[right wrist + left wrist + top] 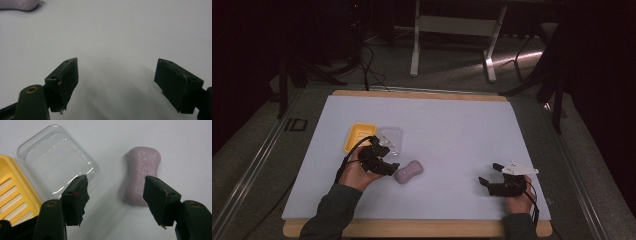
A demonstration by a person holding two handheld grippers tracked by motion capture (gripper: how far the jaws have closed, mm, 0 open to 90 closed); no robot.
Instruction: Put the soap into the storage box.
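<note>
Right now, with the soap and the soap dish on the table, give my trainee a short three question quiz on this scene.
1. True or false: the left gripper is shut on the soap.
2. Which lies nearest the soap? A the yellow dish, B the clear lid, C the right gripper.
3. Fill in: the right gripper's jaws stand ____ over the bare table.

Key: 1 false, its jaws are open, and the soap sits beside one of them. 2 B. 3 open.
</note>
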